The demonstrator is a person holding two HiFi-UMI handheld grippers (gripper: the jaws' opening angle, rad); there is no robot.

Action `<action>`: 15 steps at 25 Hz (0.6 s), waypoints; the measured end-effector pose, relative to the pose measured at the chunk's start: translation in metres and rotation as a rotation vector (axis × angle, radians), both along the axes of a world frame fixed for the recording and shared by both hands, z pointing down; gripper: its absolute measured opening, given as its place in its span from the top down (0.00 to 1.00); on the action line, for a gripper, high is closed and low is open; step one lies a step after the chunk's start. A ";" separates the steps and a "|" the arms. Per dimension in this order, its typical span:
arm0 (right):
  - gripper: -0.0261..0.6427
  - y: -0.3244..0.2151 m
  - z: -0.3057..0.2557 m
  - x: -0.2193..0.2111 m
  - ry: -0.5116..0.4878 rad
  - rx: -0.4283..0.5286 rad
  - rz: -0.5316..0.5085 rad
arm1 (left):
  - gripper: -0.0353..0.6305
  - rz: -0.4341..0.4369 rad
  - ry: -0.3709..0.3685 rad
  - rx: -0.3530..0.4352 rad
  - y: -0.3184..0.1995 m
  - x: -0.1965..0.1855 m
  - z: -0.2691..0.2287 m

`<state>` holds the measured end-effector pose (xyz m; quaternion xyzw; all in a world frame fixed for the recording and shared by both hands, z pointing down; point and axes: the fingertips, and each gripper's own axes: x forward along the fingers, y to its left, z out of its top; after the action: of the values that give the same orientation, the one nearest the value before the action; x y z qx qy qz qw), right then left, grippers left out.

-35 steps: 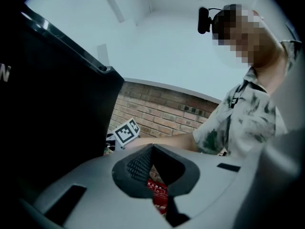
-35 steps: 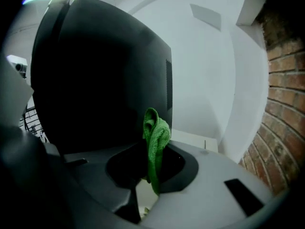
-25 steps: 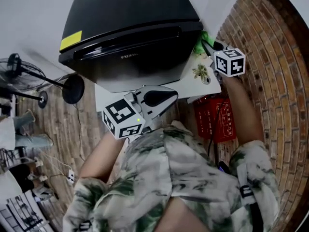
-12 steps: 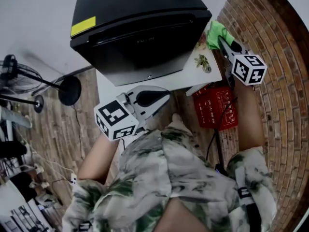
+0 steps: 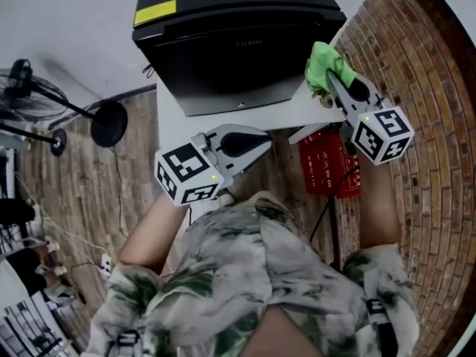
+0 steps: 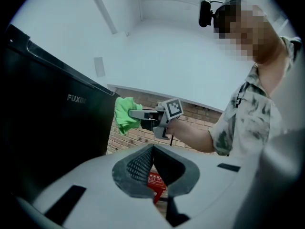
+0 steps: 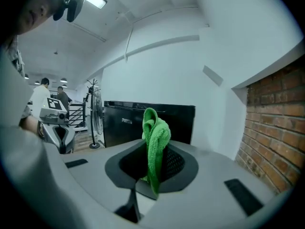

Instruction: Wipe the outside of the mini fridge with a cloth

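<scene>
1. The mini fridge is black. It stands on a white stand against a pale wall, with its door facing the person. A yellow label sits on its top near the left front corner, and small pale lettering shows on the door.
2. The cloth is bright green and bunched up. It is held in the air at the fridge's right front corner, just beside the door's edge. I cannot tell whether it touches the fridge.
3. The right gripper has its jaws pressed onto the cloth. In the right gripper view the green folds rise above the two dark pads and a tail hangs below them. The gripper points up and leftward toward the fridge's corner, and its marker cube is lower, by the person's forearm.
4. The left gripper holds nothing; its jaws meet at the tips. In the head view it hovers below the front edge of the stand, pointing right, well apart from the cloth.
5. A red box lies low down, below the stand's right end and under the right gripper.
6. A brick wall rises on the right. On the left, a fan's round base rests on a wooden floor.
</scene>
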<state>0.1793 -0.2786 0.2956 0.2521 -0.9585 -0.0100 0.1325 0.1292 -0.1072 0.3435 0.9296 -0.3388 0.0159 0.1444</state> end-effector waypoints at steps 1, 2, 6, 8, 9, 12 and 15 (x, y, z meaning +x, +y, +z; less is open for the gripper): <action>0.87 0.009 0.000 -0.007 -0.002 -0.001 -0.024 | 0.91 -0.006 -0.003 0.000 0.003 0.001 0.000; 0.87 0.017 0.000 -0.013 -0.004 0.000 -0.046 | 0.91 -0.013 -0.005 -0.001 0.005 0.002 -0.001; 0.87 0.042 0.006 -0.036 0.008 0.000 -0.121 | 0.91 -0.041 -0.013 -0.012 0.013 0.005 -0.003; 0.87 0.052 0.013 -0.046 0.018 -0.011 -0.158 | 0.91 -0.052 -0.013 -0.024 0.017 0.007 -0.001; 0.87 0.057 0.017 -0.051 0.024 -0.016 -0.177 | 0.91 -0.057 -0.013 -0.031 0.019 0.009 0.000; 0.87 0.071 0.025 -0.065 0.027 -0.032 -0.234 | 0.91 -0.073 -0.015 -0.050 0.026 0.012 0.008; 0.87 0.086 0.035 -0.079 0.024 -0.044 -0.275 | 0.91 -0.091 -0.013 -0.076 0.035 0.010 0.020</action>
<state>0.1001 -0.1929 0.3303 0.1153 -0.9824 -0.0099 0.1468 0.1396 -0.0726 0.3634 0.9069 -0.3810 0.0280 0.1778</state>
